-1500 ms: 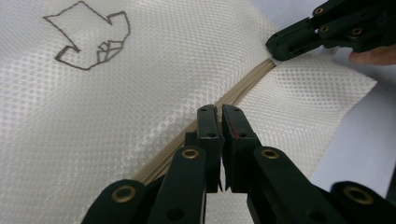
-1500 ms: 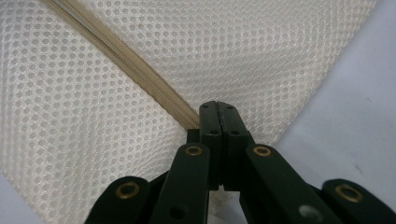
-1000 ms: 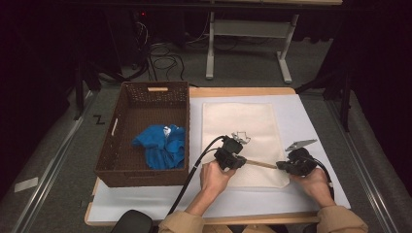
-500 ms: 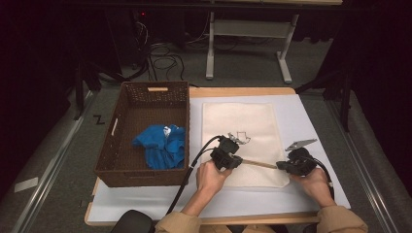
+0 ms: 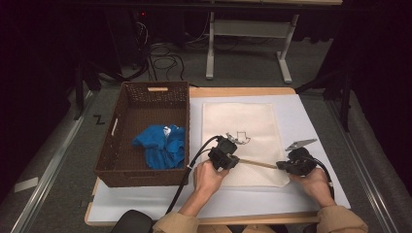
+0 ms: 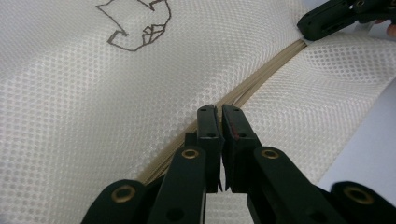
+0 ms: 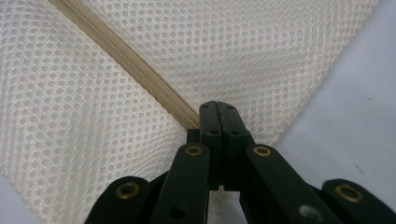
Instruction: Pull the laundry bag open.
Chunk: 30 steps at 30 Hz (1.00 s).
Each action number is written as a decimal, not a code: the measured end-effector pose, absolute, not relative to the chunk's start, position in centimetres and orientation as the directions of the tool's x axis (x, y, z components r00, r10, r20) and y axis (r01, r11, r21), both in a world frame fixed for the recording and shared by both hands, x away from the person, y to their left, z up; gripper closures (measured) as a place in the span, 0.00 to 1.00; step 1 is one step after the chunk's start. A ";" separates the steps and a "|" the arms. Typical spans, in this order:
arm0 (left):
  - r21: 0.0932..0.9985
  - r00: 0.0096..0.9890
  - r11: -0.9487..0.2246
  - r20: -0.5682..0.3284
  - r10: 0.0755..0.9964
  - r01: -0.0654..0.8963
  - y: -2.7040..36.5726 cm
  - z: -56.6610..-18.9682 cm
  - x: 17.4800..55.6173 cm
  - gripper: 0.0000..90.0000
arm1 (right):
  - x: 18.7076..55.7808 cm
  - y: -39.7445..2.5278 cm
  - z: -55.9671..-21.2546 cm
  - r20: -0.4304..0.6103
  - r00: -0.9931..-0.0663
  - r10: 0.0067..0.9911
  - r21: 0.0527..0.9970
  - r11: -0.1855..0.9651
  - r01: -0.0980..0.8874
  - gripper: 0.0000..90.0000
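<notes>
Mesh bag point(image 5: 243, 131) flat on the desk's grey mat point(image 5: 311, 121), zipper point(image 5: 257, 163) near the front edge.
Left gripper point(image 5: 233, 160) pinched tight on the zipper's left part; right gripper point(image 5: 281, 166) clamped on its right end at the bag's corner. Wicker basket point(image 5: 116, 145) with blue cloth point(image 5: 160, 145) just beside the mat's left edge.

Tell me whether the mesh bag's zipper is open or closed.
Cannot tell for sure. The zipper looks like one closed tan line, stretched between the left tool and right tool, both shut on it.

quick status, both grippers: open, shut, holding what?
Left gripper: shut on the mesh bag at its zipper.
Right gripper: shut on the mesh bag at the zipper's end.
</notes>
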<state>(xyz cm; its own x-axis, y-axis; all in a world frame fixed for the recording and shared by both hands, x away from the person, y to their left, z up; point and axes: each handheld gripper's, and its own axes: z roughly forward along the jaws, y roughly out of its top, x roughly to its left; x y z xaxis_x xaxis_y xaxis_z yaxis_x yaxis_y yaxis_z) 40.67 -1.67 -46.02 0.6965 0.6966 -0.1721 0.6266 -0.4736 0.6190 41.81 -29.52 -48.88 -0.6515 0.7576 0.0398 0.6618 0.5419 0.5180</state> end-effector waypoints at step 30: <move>0.615 0.641 -0.463 -0.092 0.762 0.638 1.3 -46.1 39.3 0.96 | 41.8 -29.5 -48.9 0.035 -0.653 0.756 0.515 0.546 0.660 1.00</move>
